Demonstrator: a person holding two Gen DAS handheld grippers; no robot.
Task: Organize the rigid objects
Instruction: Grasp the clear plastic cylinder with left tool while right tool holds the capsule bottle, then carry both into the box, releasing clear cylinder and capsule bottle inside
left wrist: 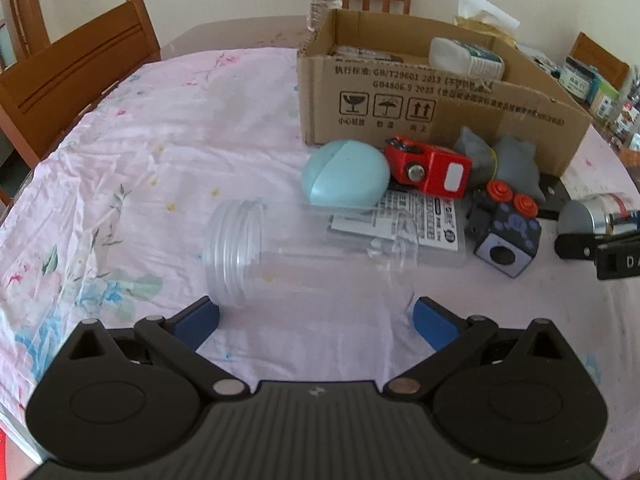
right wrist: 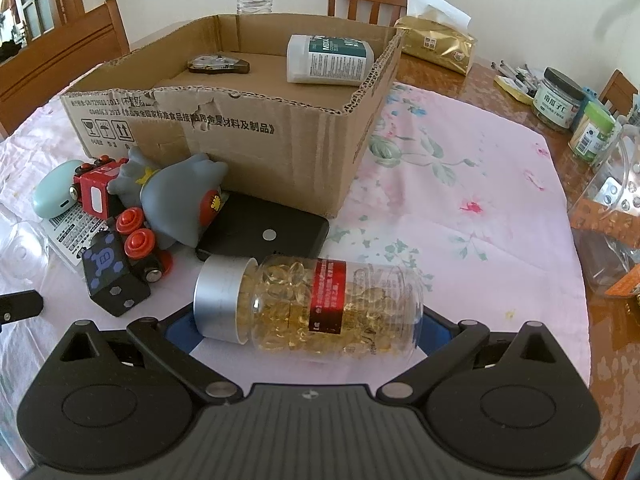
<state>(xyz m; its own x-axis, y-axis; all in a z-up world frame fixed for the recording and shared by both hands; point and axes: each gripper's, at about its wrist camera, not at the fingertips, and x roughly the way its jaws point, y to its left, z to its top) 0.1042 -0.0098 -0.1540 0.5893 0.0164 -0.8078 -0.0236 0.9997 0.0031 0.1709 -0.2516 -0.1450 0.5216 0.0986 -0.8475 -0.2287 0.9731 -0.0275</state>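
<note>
Both grippers straddled jars lying sideways (easiest grasped across the body): left gripper (left wrist: 316, 316) spread around the clear jar (left wrist: 312, 256), right gripper (right wrist: 308, 328) spread around the capsule bottle (right wrist: 312, 304), both near the cardboard box (right wrist: 248, 136)

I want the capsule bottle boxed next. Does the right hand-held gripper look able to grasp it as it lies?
Probably yes. The capsule bottle lies on its side between the open fingers of the right hand-held gripper, with nothing blocking; the black case sits behind it.
</note>
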